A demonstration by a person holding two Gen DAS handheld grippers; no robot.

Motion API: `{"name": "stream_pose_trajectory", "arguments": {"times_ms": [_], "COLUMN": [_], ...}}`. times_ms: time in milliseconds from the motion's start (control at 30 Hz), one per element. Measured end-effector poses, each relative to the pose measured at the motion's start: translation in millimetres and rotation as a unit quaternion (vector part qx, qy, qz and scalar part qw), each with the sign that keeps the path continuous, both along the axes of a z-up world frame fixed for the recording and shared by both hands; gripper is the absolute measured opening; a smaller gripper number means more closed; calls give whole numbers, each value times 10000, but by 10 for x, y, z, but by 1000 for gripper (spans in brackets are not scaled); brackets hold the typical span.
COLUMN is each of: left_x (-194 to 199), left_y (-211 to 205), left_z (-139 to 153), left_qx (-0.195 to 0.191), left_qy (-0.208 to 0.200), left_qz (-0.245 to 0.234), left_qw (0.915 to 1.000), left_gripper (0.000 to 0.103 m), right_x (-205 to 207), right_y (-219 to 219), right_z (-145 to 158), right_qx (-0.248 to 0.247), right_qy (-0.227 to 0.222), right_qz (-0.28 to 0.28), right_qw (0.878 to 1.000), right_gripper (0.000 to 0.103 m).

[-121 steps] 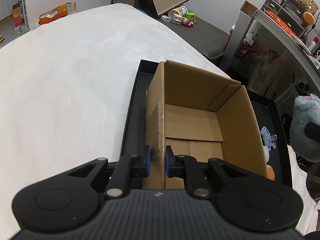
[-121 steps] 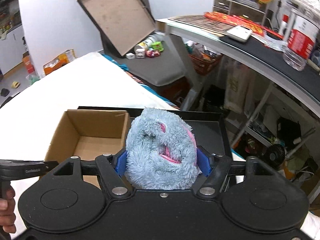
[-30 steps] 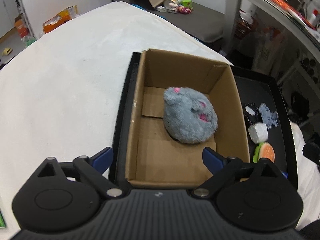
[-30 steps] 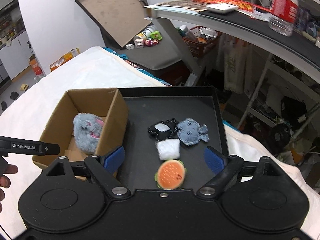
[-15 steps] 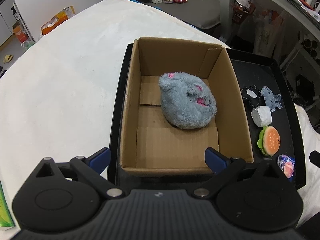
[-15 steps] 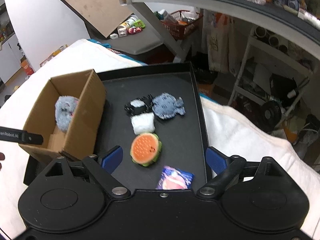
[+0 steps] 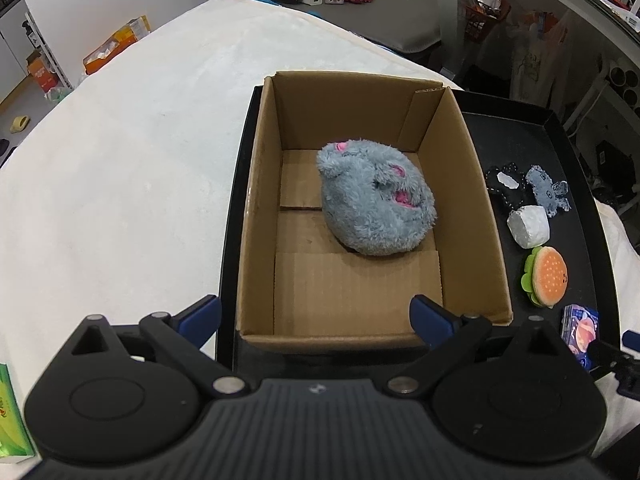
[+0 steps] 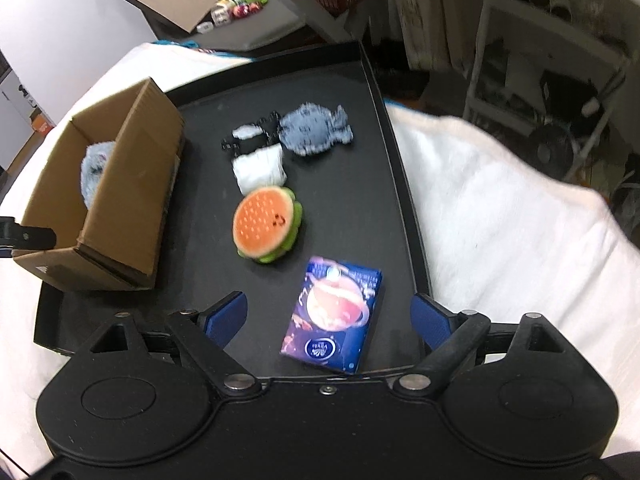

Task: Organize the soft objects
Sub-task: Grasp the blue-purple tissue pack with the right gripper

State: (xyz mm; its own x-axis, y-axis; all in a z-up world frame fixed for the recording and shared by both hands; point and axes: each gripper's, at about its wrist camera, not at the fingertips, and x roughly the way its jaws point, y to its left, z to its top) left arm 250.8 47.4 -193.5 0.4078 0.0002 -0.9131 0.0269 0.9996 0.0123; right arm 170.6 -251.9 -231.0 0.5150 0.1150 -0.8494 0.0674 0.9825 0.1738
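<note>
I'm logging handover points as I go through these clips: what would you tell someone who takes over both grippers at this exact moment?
Left gripper: open, empty, above the near end of the cardboard box.
Right gripper: open, empty, above the blue packet at the near end of the black tray.
Done: the grey plush toy lies in the box.
Left: five things lie loose on the tray beside the box: the burger plush, white pouch, black-and-white piece, small grey-blue plush and the blue packet. The packet looks like the likely next pick, since the right gripper's open jaws frame it.
</note>
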Motion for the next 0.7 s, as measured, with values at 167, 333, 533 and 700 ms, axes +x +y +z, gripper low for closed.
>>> {"name": "stream_pose_trajectory", "arguments": {"times_ms": [167, 333, 533, 700], "left_x": [26, 44, 51, 46], "left_y": [5, 22, 40, 48], "left_z": [-10, -13, -6, 6], "left_qx": [-19, -47, -130, -167], "left_qy": [-6, -1, -5, -33], "left_qz": [21, 56, 55, 43], "left_qw": [10000, 10000, 9999, 9998], "left_gripper": [100, 100, 100, 100], "right_x": [41, 90, 139, 124], "right_y": [37, 111, 177, 224], "right_z": [-137, -235, -390, -387], "right_qx": [80, -10, -156, -452], "right_qy": [176, 327, 615, 632], "right_qz": [-29, 21, 63, 146], "right_qw": [9998, 9995, 9980, 9969], "right_gripper": [87, 87, 75, 55]}}
